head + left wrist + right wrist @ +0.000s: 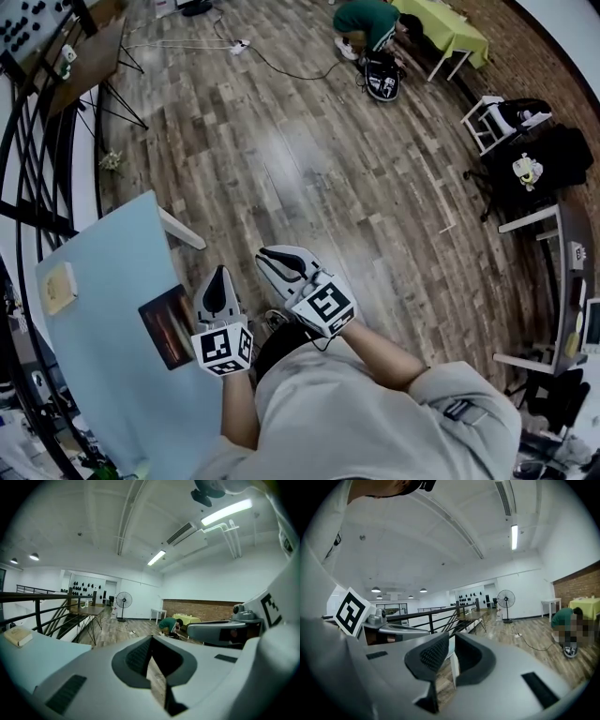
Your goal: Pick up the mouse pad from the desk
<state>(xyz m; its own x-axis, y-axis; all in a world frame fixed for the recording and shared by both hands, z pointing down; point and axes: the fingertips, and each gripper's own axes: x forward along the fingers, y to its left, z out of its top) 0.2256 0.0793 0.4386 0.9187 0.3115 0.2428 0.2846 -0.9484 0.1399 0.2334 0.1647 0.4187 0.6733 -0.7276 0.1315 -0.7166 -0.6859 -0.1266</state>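
The mouse pad [167, 328], dark with an orange picture, lies flat near the right edge of the light blue desk [103, 272]. My left gripper [221, 270] hovers just right of the pad, over the desk's edge, and its jaws look shut and empty [151, 641]. My right gripper [267, 253] is further right, off the desk and above the wood floor. Its jaws stand a little apart with nothing between them [451, 639]. Neither gripper touches the pad. Both gripper views look out level across the room, and the pad is in neither.
A small beige block [58, 286] sits at the desk's far left. A dark railing [28, 169] runs behind the desk. A person in a green top [370, 23] crouches by a yellow-green table [450, 28]. A white chair [487, 117] and another desk [562, 281] stand at the right.
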